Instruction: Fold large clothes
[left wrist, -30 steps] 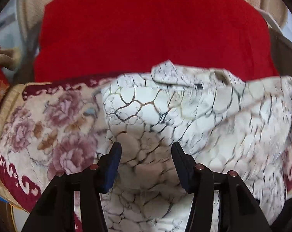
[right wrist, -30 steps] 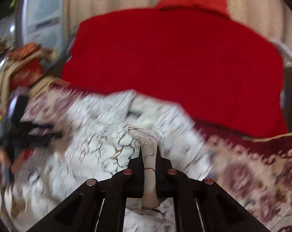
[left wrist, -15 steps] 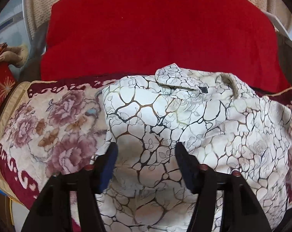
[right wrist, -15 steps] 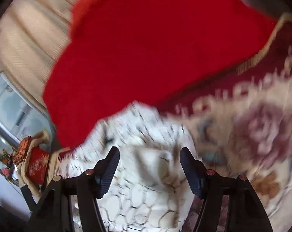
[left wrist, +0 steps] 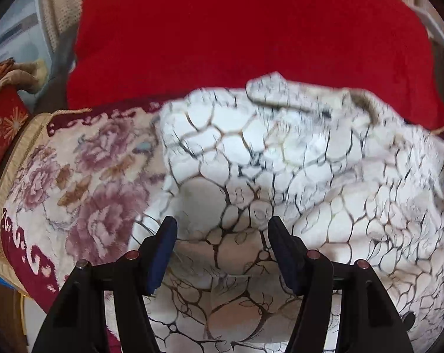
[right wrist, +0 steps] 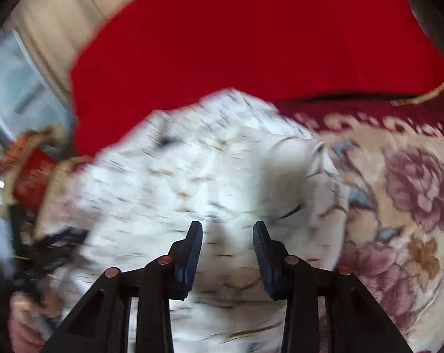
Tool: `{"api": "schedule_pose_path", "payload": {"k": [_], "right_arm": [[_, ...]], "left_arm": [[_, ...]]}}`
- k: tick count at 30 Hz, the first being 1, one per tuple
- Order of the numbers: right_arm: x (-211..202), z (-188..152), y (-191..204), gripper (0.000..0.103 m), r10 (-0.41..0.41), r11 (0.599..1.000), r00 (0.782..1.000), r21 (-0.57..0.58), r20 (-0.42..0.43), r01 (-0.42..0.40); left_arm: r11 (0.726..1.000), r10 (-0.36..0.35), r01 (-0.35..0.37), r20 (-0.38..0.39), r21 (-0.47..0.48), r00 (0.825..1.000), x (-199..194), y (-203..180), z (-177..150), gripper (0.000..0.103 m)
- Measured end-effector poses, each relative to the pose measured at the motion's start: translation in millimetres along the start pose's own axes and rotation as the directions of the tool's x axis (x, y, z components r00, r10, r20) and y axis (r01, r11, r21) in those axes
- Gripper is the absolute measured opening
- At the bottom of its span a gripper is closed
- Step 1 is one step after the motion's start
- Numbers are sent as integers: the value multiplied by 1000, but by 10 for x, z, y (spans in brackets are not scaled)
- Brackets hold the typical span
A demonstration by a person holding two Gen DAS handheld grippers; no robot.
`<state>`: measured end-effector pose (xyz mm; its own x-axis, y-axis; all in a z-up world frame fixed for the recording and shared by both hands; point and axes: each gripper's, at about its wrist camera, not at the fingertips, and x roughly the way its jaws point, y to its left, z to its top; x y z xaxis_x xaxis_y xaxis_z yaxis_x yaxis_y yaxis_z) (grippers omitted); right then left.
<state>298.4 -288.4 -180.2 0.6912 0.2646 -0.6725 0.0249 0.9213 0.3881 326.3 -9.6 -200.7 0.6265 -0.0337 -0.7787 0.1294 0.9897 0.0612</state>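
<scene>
A large white shirt with a dark crackle pattern [left wrist: 280, 176] lies bunched on a floral blanket [left wrist: 75, 176]; its collar sits at the far edge. My left gripper [left wrist: 222, 229] is open and empty, hovering over the shirt's near left part. The right wrist view is motion-blurred: the shirt [right wrist: 192, 176] fills the middle and left, and my right gripper [right wrist: 227, 232] is open and empty just above it. The left gripper shows faintly at the left edge of the right wrist view [right wrist: 45, 250].
A red cloth [left wrist: 251, 35] covers the surface behind the shirt. The floral blanket extends to the right in the right wrist view [right wrist: 398, 206]. A red cushion [left wrist: 1, 135] lies at the far left, with a beige curtain [right wrist: 60, 29] behind.
My right gripper opened and let go of the shirt fold it held a second ago, then swung over the shirt. The left gripper stayed open and barely moved.
</scene>
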Motion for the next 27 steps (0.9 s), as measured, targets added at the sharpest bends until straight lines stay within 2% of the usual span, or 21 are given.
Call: {"api": "schedule_pose_path", "payload": {"k": [3,4,6,8,9,10,13,15,17,19,20,21,22,25,26,27], "right_arm": [[-261,0,126,39,71,997,992,-24,100,-69],[-283,0,166,39,82,996,991,-41,106,-78],[-135,2,247,39,55,997,997,-55,59,-52],[141,-20,195,40,38,999,998,-18,-50,-39],[330,-38,149,39,22,1000,992,8,-128,-21],[428,-36,125,39,10,1000,989,13,-144,-8],[288,51,210,40,27,1000,995,-9,-92,-28],[129,124,227,40,60,998,998,-3,-13,-60],[82,206,168,40,32,999,999,25,41,-33],[197,245,54,40,0,998,1000,61,16,-1],[304,243,-5,39,-16,997,999,76,-30,18],[467,215,-72,40,-16,995,994,99,-110,27],[521,184,-99,40,-6,993,991,115,-132,21],[330,178,-7,39,-2,997,996,81,-89,9],[190,141,20,40,42,996,997,75,-68,-37],[90,85,16,51,70,995,996,76,-54,-66]], "left_arm": [[1000,-4,4,44,9,999,-53,-25,6,65],[1000,4,-4,37,14,999,-19,-30,16,66],[1000,9,-9,-12,27,1000,115,-64,1,67],[998,36,-32,-70,54,997,241,-107,-39,68],[997,46,-41,-69,70,997,252,-128,-53,68],[995,59,-54,-59,85,997,234,-147,-56,68],[998,38,-36,-29,52,999,152,-115,-31,69],[1000,16,-16,-24,9,1000,141,-52,-5,69],[1000,12,-12,-36,-4,999,182,-12,9,69],[999,33,-31,-61,38,998,260,-53,-23,73],[997,49,-45,-61,70,997,281,-102,-50,73],[992,68,-63,-45,105,997,273,-145,-70,73],[991,75,-70,-37,117,997,253,-158,-79,73],[995,39,-38,-15,96,999,110,-80,-102,73],[997,29,-29,-11,76,1000,52,-28,-113,73],[998,24,-24,-3,54,1000,-14,32,-125,74]]}}
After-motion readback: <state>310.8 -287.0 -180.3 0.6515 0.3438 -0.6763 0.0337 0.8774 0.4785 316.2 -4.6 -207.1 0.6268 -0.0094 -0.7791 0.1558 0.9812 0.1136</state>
